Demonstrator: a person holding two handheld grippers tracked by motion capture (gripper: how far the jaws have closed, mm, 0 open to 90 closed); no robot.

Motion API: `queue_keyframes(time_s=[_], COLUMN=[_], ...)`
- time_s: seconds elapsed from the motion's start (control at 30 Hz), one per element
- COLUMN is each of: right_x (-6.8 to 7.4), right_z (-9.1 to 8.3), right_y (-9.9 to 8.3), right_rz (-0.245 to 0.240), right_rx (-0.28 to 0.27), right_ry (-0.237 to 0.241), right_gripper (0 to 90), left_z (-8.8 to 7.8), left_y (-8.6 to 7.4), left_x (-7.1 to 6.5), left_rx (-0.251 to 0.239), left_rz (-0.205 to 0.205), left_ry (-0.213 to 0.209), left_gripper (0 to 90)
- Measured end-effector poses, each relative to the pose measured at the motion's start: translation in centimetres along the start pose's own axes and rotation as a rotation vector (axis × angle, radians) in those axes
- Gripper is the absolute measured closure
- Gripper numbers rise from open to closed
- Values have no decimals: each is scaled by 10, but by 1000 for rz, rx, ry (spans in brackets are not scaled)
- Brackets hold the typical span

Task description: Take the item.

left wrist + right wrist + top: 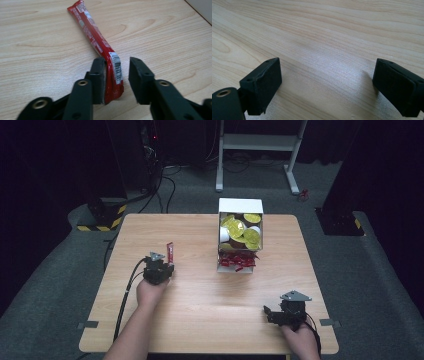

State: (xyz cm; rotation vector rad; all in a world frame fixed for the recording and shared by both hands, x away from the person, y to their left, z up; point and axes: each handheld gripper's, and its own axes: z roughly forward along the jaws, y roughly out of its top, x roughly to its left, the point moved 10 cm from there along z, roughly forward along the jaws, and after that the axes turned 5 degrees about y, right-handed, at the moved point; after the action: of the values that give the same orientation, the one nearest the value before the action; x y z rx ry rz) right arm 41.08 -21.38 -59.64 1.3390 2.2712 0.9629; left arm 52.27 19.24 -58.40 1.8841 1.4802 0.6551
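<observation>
Left hand-held gripper (117, 82) stands part open, its jaws around one long red foil snack stick (100, 47) that leans on the left pad and lies on the light wooden surface (37, 50), clear of the right pad. Right hand-held gripper (327, 87), jaws wide and empty, sits low over bare wood

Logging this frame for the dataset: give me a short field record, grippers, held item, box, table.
left gripper: jaws part open, red sachet between them; it lies against one pad, a gap to the other
red sachet: long stick pack, barcode end at the jaws, far end lying on the table
right gripper: jaws wide open, nothing between them, low over bare wood
white box: two compartments, far one with yellow-lidded cups, near one with red sachets
table: light wood, box at far edge right of middle
</observation>
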Motion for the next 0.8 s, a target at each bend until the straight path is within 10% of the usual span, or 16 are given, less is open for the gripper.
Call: queue_keyframes(time_s=[0.8], right_x=[0], right_z=[0], right_y=[0], right_rz=[0], right_rx=[0], right_ry=[0], right_gripper=[85], left_z=[-30], left_y=[13], left_x=[-11], left_rx=[-49], left_rz=[-4], left_ry=[-54], left_gripper=[350])
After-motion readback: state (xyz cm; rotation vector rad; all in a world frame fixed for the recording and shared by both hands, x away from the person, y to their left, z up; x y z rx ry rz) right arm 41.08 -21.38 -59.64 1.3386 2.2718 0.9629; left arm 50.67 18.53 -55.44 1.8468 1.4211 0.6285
